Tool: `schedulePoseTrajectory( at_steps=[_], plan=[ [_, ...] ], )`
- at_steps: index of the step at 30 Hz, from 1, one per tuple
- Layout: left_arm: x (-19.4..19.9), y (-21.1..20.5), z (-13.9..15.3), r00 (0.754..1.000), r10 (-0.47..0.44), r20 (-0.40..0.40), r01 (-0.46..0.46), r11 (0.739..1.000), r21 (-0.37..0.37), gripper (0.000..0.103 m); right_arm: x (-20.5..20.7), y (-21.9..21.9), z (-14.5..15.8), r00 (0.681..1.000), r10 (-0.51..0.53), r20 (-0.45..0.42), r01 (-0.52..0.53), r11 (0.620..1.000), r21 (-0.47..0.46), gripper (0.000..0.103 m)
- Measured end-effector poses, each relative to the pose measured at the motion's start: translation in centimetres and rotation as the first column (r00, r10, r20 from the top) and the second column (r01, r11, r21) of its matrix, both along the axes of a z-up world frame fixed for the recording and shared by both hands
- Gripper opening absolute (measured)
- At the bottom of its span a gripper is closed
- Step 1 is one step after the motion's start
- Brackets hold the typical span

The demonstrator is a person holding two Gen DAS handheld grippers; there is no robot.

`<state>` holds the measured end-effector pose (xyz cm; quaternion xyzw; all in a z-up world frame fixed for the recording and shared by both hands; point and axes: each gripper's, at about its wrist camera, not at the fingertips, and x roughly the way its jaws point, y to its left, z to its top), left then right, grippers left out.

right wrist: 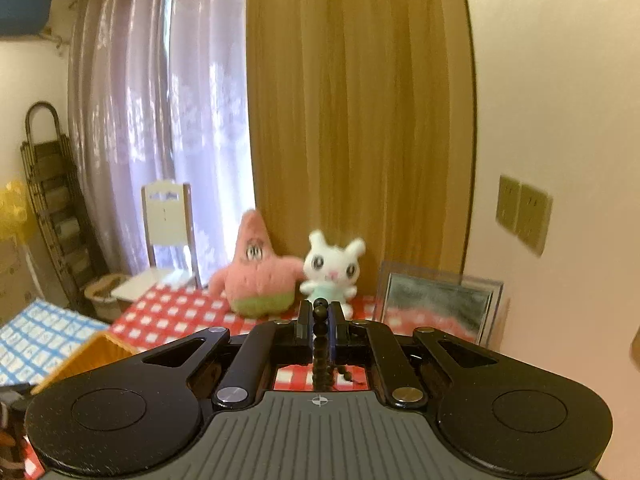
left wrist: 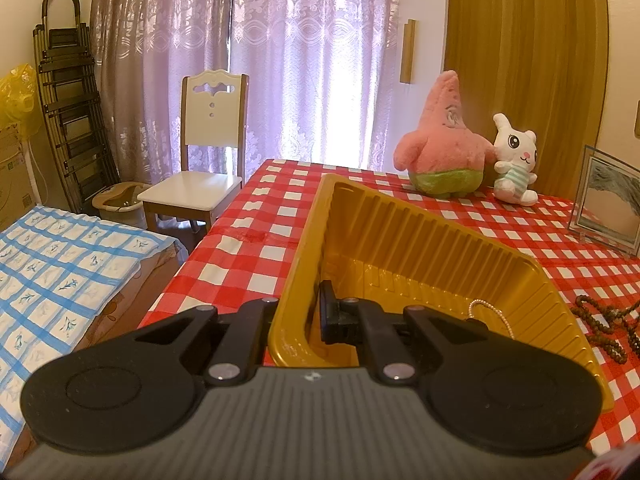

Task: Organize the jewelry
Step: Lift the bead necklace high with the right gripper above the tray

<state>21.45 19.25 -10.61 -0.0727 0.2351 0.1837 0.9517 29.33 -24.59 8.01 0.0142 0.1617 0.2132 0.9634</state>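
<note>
My left gripper (left wrist: 298, 316) is shut on the near left wall of a gold plastic tray (left wrist: 432, 236) that rests on the red checked table. One finger is inside the tray, the other outside. A thin pearl chain (left wrist: 486, 310) lies inside the tray at its right. A dark brown bead string (left wrist: 604, 326) lies on the cloth right of the tray. My right gripper (right wrist: 320, 322) is shut on a dark bead string (right wrist: 322, 354), which hangs down between the fingers, lifted above the table. The tray's corner (right wrist: 86, 354) shows at the lower left of the right wrist view.
A pink starfish plush (left wrist: 444, 140) and a white bunny plush (left wrist: 514, 160) stand at the table's far edge, with a framed picture (left wrist: 608, 200) to their right. A white chair (left wrist: 200, 160) and a bed with a blue checked cover (left wrist: 60, 272) are left of the table.
</note>
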Motion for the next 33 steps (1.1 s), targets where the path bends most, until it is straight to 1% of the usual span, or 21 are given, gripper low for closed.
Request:
schedulePoseTrajectory(
  at_steps=[5,9,12,18,23,28,33],
  plan=[
    [0.0,0.0,0.0,1.000,-0.001,0.000,0.001,1.000,0.000,0.007,-1.7,-1.1,2.5,0.999,0.004,0.048,-0.005,0.999,0.034,0.007],
    [0.0,0.0,0.0,1.000,0.000,0.000,0.000,1.000,0.001,0.007,-2.8,-1.8,4.2,0.997,0.021,0.069,-0.025,0.998,0.052,0.007],
    [0.0,0.0,0.0,1.000,0.000,0.000,0.000,1.000,0.001,0.007,-3.5,-2.2,4.9,0.997,0.032,0.066,-0.036,0.997,0.062,0.007],
    [0.0,0.0,0.0,1.000,-0.001,0.000,0.001,1.000,0.002,0.007,-3.8,-2.4,5.1,0.999,0.017,0.048,-0.020,0.998,0.063,0.007],
    [0.1,-0.2,0.0,1.000,-0.002,0.000,0.002,1.000,0.002,0.007,-3.9,-2.1,6.6,0.999,0.034,0.039,-0.035,0.999,0.036,0.007],
    [0.1,-0.2,-0.1,1.000,-0.002,0.001,0.002,1.000,0.002,0.007,-3.3,-1.1,9.0,0.996,0.083,0.029,-0.084,0.996,0.002,0.007],
    [0.1,-0.2,0.0,1.000,-0.001,0.001,0.001,1.000,0.001,0.007,-2.7,0.8,12.3,0.981,0.182,0.070,-0.183,0.983,-0.004,0.007]
  ],
)
